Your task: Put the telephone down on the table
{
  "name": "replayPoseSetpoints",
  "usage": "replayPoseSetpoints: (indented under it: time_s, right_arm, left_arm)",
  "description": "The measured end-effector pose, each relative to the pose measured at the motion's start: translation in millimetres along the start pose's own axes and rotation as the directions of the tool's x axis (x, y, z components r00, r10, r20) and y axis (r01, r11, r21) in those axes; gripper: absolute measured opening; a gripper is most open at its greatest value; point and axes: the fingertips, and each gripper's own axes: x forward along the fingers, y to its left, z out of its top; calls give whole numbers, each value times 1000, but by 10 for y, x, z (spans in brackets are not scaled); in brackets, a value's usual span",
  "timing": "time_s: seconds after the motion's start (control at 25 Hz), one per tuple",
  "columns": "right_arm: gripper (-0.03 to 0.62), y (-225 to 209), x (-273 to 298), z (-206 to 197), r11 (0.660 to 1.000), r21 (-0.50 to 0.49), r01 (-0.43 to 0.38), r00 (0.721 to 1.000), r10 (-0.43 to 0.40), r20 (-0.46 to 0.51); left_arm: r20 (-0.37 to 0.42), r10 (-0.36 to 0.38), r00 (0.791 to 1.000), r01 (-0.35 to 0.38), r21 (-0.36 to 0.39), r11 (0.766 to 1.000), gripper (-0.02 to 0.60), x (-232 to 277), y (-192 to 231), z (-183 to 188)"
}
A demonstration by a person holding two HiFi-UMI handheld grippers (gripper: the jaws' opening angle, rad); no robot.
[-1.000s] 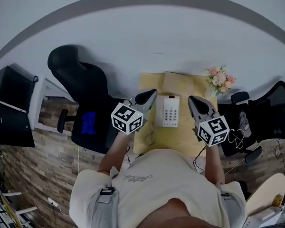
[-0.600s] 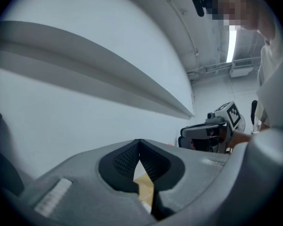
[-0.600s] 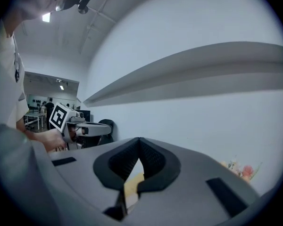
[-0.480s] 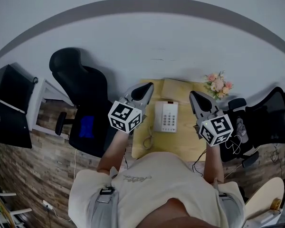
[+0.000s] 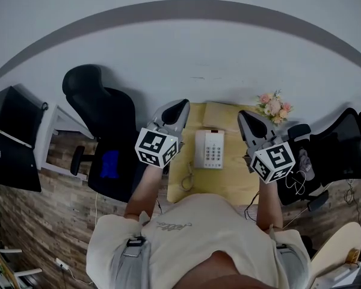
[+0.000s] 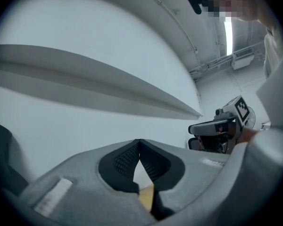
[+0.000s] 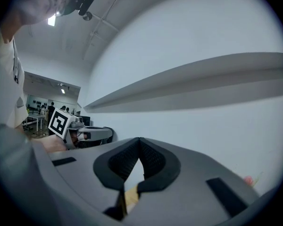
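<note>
On the yellow table (image 5: 230, 182) by a pale wall, the phone (image 5: 209, 149) lay flat and free. The left gripper (image 5: 181, 106) and right gripper (image 5: 244, 118) had risen either side of it, jaws shut on nothing, which suggested the job was done.

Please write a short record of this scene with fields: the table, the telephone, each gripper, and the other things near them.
table: small, yellow
telephone: white, flat on the table, keypad up
left gripper: shut, empty, left of the telephone, not touching it
right gripper: shut, empty, right of the telephone, not touching it
flowers: pink, at the table's far right corner
chair: black, left of the table
</note>
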Motion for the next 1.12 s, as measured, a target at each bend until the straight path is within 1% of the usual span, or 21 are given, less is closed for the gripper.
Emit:
replayPoseSetpoints:
  time_s: [0.4, 0.76, 1.12]
  right_arm:
    - [2, 32, -39, -165, 1000, 27, -5, 1000, 5, -29]
    - [2, -9, 29, -171, 1000, 20, -18, 999, 19, -33]
    - [2, -58, 109, -313, 999, 36, -25, 998, 27, -54]
  left_arm:
    - [-42, -22, 999, 21, -21, 1000, 17, -3, -149, -168]
    - [-51, -6, 999, 5, -17, 1000, 17, 13, -85, -191]
    - [-67, -4, 998, 2, -35, 999, 17, 67, -30, -294]
